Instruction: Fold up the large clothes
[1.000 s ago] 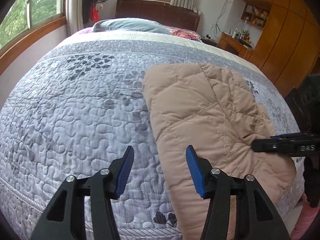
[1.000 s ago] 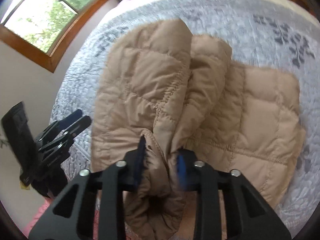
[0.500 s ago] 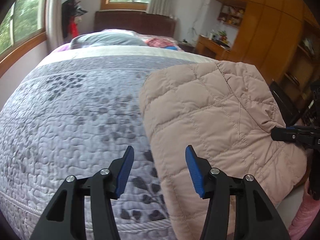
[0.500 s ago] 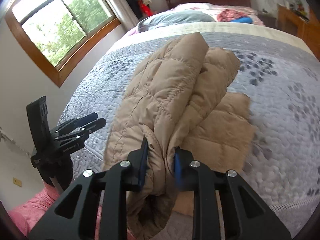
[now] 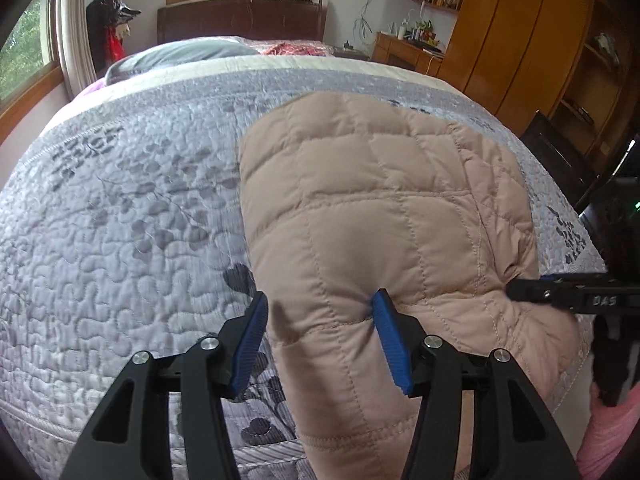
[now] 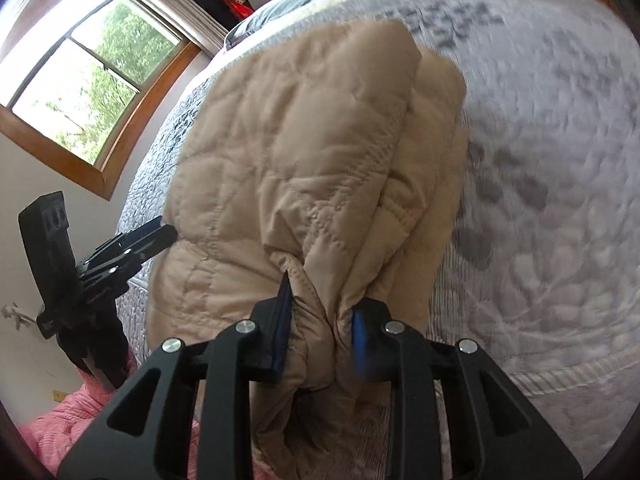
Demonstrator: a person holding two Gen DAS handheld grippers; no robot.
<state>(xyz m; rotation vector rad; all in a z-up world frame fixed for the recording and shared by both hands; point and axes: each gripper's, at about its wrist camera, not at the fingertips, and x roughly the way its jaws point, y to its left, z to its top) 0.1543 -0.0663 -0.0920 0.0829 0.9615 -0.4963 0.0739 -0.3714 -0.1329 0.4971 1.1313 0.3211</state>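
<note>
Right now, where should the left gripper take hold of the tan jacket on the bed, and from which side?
Grip the jacket at its near left edge, where the folded layers stack into one puffy rim. Come in from the foot of the bed, as the left gripper already sits with its open jaws around that edge. The right gripper pinches a bunched fold on the opposite side, so a matching hold probably keeps the fold even.

Soft daylight enters through the windows (image 6: 92, 92) at upper left, slightly blown out in the right wrist view. The bedspread (image 6: 560, 180) there smears with motion blur on the right. Fisheye bending curves the edges; dark vignette fills the corners. Shadows are faint.
</note>
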